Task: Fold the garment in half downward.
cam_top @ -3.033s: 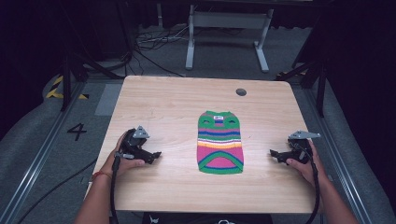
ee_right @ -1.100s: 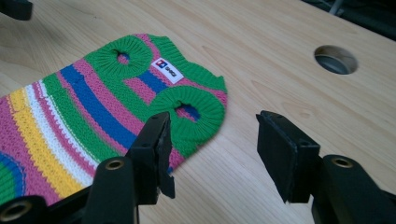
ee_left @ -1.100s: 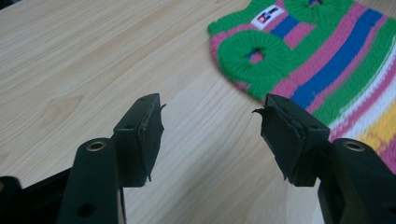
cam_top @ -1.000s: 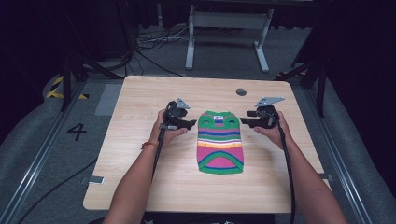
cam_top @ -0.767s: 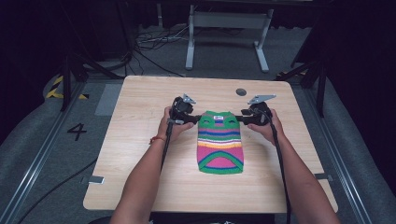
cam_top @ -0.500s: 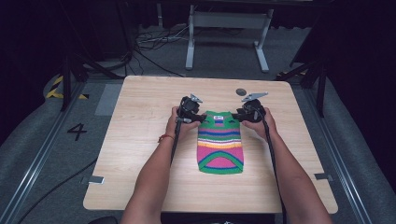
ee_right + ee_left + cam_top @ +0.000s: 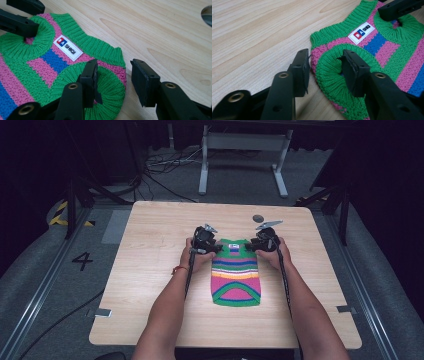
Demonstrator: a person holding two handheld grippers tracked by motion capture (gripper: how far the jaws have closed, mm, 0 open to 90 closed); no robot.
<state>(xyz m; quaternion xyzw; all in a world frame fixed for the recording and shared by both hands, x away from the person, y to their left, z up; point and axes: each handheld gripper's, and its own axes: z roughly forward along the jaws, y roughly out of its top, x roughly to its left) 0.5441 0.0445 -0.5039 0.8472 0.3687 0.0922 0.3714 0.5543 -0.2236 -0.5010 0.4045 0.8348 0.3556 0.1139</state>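
Two hand-held grippers: both rest at the top end of one small knitted sweater (image 7: 236, 274), one on each side of it.
Sweater: a sleeveless knit with green, pink, blue and orange stripes; it lies flat near the middle of the wooden surface (image 7: 150, 270), with the collar toward 12 o'clock and the rounded hem toward 6 o'clock in the high view.
Label: a white tag (image 7: 359, 33) with red and blue marks is sewn just under the collar.
Left hand-held gripper (image 7: 214, 248): it sits at the 9 o'clock side of the sweater's top, at the armhole. In the left gripper view the green ribbed armhole edge (image 7: 328, 72) lies between its two jaws; one jaw stands on the bare wood, the other on the knit. The jaws are apart and have just been closing; the pads do not press the cloth yet.
Right hand-held gripper (image 7: 251, 246): it sits at the 3 o'clock side of the top. In the right gripper view one jaw lies on the green armhole rib (image 7: 110, 82) and the other stands on the wood just beside the sweater's edge. The jaws are apart and have just opened a little wider.
Round hole (image 7: 258, 218): a dark round spot in the surface at about 1 o'clock from the sweater, near the far edge.
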